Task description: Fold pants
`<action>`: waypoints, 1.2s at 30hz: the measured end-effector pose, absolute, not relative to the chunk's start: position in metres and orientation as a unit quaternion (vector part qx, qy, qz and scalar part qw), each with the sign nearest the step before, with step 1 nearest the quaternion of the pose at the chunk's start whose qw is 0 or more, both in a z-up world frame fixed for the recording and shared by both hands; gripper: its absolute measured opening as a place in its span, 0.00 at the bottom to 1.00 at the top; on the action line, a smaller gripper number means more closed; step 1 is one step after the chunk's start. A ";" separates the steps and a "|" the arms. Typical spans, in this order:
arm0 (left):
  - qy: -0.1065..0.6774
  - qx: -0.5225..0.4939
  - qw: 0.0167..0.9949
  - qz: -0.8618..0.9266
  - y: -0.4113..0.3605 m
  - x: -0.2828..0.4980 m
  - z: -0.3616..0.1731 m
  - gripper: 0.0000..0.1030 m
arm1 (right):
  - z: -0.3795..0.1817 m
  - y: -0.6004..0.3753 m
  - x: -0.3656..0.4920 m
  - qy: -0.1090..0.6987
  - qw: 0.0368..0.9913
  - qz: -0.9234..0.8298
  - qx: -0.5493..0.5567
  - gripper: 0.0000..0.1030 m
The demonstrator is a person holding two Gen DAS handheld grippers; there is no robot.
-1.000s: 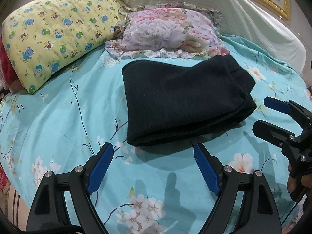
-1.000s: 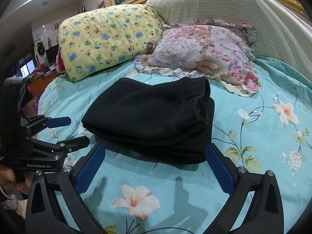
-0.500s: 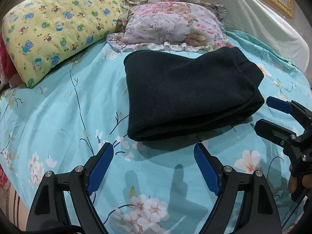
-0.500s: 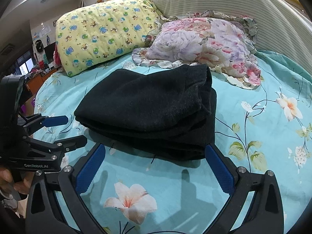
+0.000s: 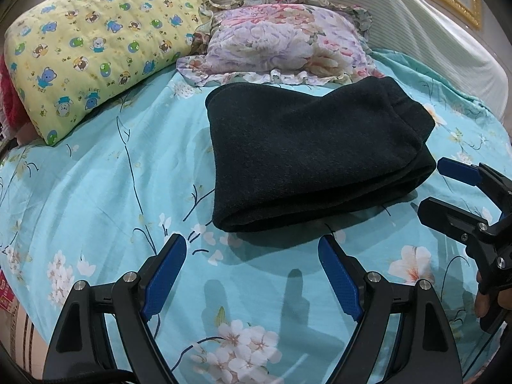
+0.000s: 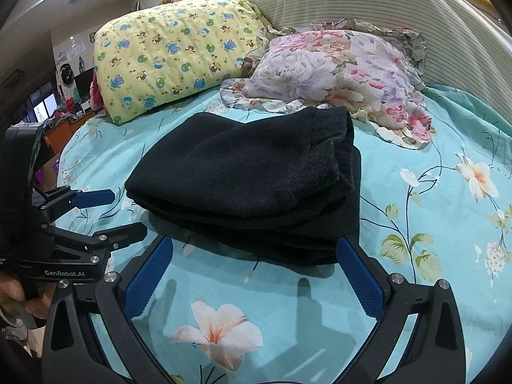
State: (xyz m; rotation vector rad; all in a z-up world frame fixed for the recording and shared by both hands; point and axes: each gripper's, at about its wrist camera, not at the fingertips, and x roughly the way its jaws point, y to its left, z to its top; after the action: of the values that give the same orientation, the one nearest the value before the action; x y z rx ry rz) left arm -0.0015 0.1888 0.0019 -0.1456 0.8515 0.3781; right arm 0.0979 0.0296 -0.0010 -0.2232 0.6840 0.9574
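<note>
The black pants (image 5: 313,156) lie folded into a thick rectangle on the turquoise floral bedsheet (image 5: 96,192); they also show in the right wrist view (image 6: 249,185). My left gripper (image 5: 252,256) is open and empty, just short of the pants' near folded edge. My right gripper (image 6: 252,256) is open and empty, close to the pants' near right corner. The right gripper shows at the right edge of the left wrist view (image 5: 432,185), and the left gripper shows at the left of the right wrist view (image 6: 128,211).
A yellow bear-print pillow (image 5: 89,51) and a floral ruffled pillow (image 5: 281,48) lie beyond the pants. A striped cushion (image 5: 400,22) leans on the headboard. The bed's left edge (image 5: 19,313) is near my left gripper.
Both grippers have moved slightly closer to the pants. They stay open. The pants have not moved.
</note>
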 end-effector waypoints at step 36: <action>0.392 -0.071 0.898 0.186 0.183 -0.012 0.010 0.83 | 0.005 0.032 0.091 0.311 0.828 0.455 -0.101 0.99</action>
State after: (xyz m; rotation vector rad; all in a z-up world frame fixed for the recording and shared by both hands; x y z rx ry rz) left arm -0.0116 0.1826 0.0098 -0.1469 0.8120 0.3848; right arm 0.0909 0.0319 0.0048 -0.2142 0.6596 0.9660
